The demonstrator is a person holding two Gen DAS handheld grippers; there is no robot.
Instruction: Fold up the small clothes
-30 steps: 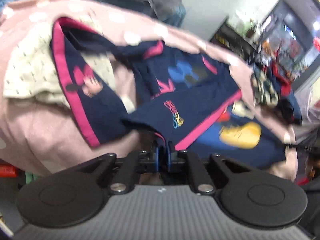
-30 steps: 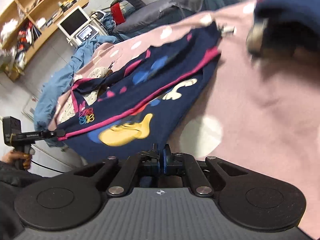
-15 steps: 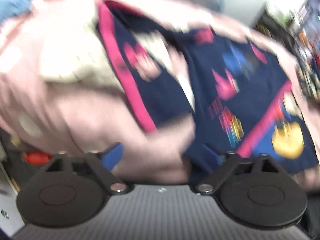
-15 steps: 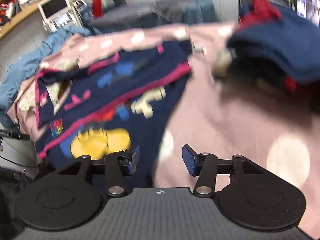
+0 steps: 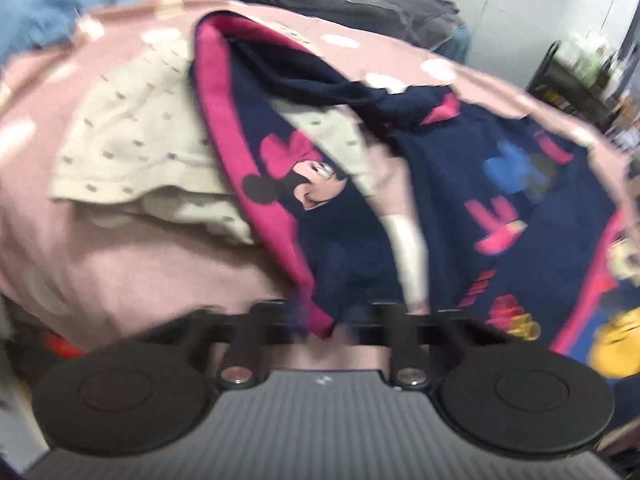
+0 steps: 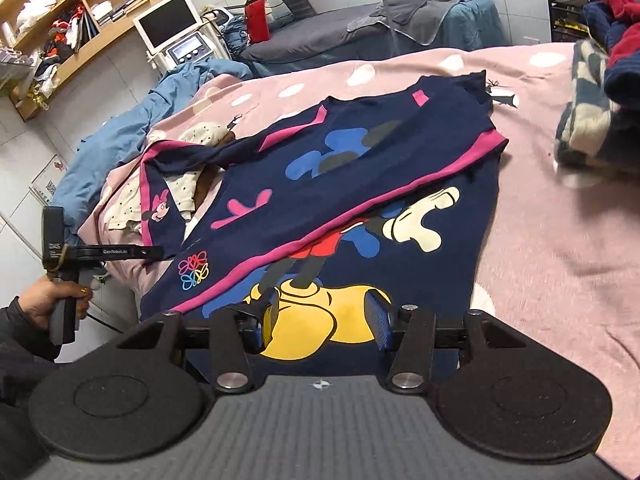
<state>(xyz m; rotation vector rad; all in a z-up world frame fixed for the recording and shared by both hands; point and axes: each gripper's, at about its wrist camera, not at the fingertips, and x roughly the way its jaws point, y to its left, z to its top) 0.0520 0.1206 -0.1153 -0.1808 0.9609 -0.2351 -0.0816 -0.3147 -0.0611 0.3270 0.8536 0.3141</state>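
My left claw (image 5: 320,326) has just closed, pinching the soft, floppy shirt's (image 6: 360,184) pink hem; my right claw (image 6: 320,322) gapes wide above its edge.

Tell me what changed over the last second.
Both let go of the shirt. The left gripper dropped toward its pink-edged corner, and its fingers have just closed on it. The right gripper has just opened; its fingers straddle the hem without pressing. The shirt still lies on the blanket.

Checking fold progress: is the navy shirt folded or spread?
Partly folded: the navy shirt has one pink-edged layer lying across its printed front, sleeve still bunched.
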